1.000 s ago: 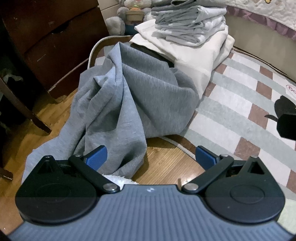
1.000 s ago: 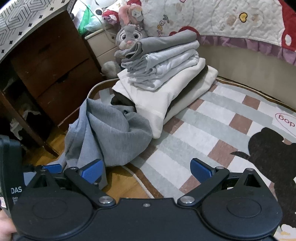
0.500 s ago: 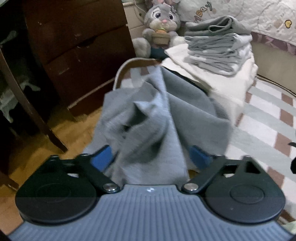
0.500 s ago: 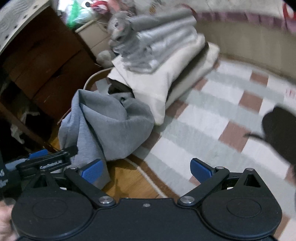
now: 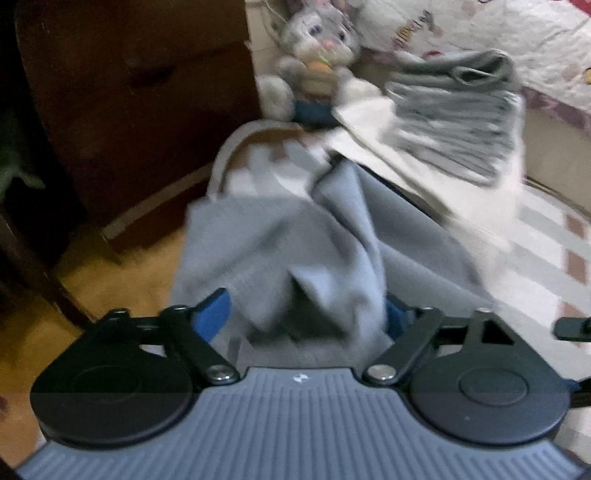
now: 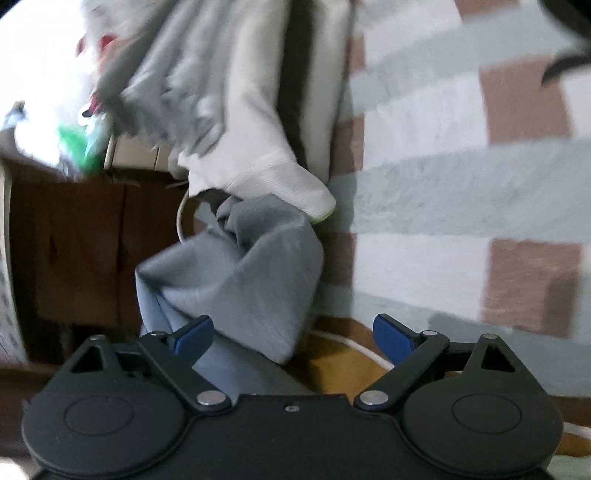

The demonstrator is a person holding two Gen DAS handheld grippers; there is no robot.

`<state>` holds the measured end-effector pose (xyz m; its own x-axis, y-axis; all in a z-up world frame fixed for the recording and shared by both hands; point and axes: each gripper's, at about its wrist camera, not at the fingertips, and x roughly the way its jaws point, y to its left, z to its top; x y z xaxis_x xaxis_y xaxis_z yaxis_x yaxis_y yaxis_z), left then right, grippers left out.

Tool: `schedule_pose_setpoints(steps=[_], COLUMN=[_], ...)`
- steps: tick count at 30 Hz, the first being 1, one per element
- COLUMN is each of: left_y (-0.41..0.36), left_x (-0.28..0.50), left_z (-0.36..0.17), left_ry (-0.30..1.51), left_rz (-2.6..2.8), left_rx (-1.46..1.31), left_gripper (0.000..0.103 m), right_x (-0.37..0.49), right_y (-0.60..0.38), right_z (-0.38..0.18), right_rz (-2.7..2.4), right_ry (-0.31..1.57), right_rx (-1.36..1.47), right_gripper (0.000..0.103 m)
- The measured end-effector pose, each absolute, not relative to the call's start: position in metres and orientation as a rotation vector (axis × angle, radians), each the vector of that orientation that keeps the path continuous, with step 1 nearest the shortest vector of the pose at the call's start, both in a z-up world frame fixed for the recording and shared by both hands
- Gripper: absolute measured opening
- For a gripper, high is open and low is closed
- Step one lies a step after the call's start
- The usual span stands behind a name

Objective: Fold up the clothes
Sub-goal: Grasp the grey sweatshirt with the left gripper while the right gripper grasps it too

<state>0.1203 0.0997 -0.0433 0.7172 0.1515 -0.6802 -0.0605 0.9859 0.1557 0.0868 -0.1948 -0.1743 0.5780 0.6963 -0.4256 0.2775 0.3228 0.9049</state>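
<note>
Bedroom floor: wood boards at left, striped rug (image 5: 535,236) at right, dark wooden drawers (image 5: 140,110) behind. Both views are motion-blurred.

Left to right in the left view: drawers, stuffed rabbit (image 5: 317,48), then a stack of folded clothes (image 5: 454,114) on a white folded piece, against the bed (image 5: 498,33).

Task item: the grey garment (image 5: 295,251), unfolded and bunched, draped from the rug's edge onto the wood floor, one end touching the white piece under the stack.

Left claw (image 5: 303,321): fingers spread, a bunch of grey cloth sits between them. Can't confirm a pinch; the right pad is mostly hidden by fabric.

Right claw (image 6: 291,336): spread, nothing gripped. Its left finger is over the garment's lower fold (image 6: 229,280); the right finger is over bare floor and the rug's edge.

Step, my read: get a grip to pull the garment out flat on the rug.

To do it well:
- Left should close on a single edge or corner, not the whole wad, else it won't spread.
- Right should take a second edge point well apart from the left's.
- Pull away from the stack so the white piece doesn't drag and topple it.
- Slow down; blur suggests fast swings.
</note>
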Motion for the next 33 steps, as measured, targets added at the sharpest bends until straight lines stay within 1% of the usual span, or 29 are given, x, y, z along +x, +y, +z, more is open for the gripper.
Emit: schedule_pose_setpoints(steps=[3, 6, 7, 9, 12, 14, 16, 17, 18, 19, 20, 21, 22, 23, 25, 26, 27, 33], left_y=[0.107, 0.122, 0.128, 0.138, 0.146, 0.151, 0.156, 0.158, 0.161, 0.163, 0.165, 0.165, 0.161, 0.157, 0.149, 0.145, 0.141, 0.118], left_x=[0.144, 0.161, 0.165, 0.169, 0.167, 0.166, 0.166, 0.165, 0.165, 0.164, 0.164, 0.161, 0.156, 0.151, 0.141, 0.135, 0.129, 0.094], left_z=[-0.058, -0.073, -0.079, -0.090, -0.096, -0.100, -0.103, -0.105, -0.107, -0.109, -0.111, -0.110, -0.105, -0.101, -0.092, -0.088, -0.083, -0.053], left_ry=[0.794, 0.832, 0.843, 0.862, 0.908, 0.937, 0.965, 0.978, 0.991, 1.003, 1.015, 1.019, 1.013, 1.008, 0.998, 0.990, 0.979, 0.894], left_rz=[0.175, 0.164, 0.142, 0.077, 0.026, -0.009, -0.043, -0.061, -0.078, -0.095, -0.113, -0.135, -0.162, -0.190, -0.244, -0.272, -0.300, -0.444], left_rx=[0.243, 0.283, 0.263, 0.186, 0.039, -0.059, -0.158, -0.208, -0.258, -0.308, -0.358, -0.386, -0.388, -0.391, -0.396, -0.398, -0.399, -0.441], left_gripper=[0.103, 0.103, 0.103, 0.103, 0.103, 0.096, 0.073, 0.065, 0.058, 0.051, 0.050, 0.049, 0.049, 0.049, 0.040, 0.039, 0.034, 0.033], right_x=[0.117, 0.143, 0.150, 0.160, 0.170, 0.175, 0.175, 0.174, 0.173, 0.172, 0.172, 0.171, 0.170, 0.169, 0.160, 0.155, 0.150, 0.122], right_y=[-0.188, -0.174, -0.168, -0.158, -0.143, -0.136, -0.130, -0.127, -0.124, -0.121, -0.117, -0.114, -0.111, -0.108, -0.105, -0.104, -0.105, -0.129], right_z=[-0.195, -0.206, -0.209, -0.215, -0.223, -0.220, -0.211, -0.206, -0.201, -0.196, -0.191, -0.186, -0.181, -0.176, -0.162, -0.154, -0.151, -0.128], right_rz=[0.354, 0.386, 0.405, 0.424, 0.398, 0.379, 0.420, 0.445, 0.471, 0.497, 0.523, 0.548, 0.574, 0.600, 0.664, 0.692, 0.711, 0.805], right_ry=[1.027, 1.062, 1.073, 1.100, 1.118, 1.087, 1.069, 1.061, 1.053, 1.045, 1.036, 1.028, 1.019, 1.011, 1.006, 1.000, 0.991, 0.908], right_rx=[1.315, 1.309, 1.309, 1.341, 1.405, 1.421, 1.432, 1.438, 1.443, 1.448, 1.452, 1.457, 1.462, 1.466, 1.493, 1.509, 1.522, 1.632], right_gripper=[0.097, 0.098, 0.098, 0.103, 0.103, 0.103, 0.102, 0.094, 0.074, 0.062, 0.049, 0.032, 0.023, 0.020, 0.019, 0.018, 0.018, 0.018])
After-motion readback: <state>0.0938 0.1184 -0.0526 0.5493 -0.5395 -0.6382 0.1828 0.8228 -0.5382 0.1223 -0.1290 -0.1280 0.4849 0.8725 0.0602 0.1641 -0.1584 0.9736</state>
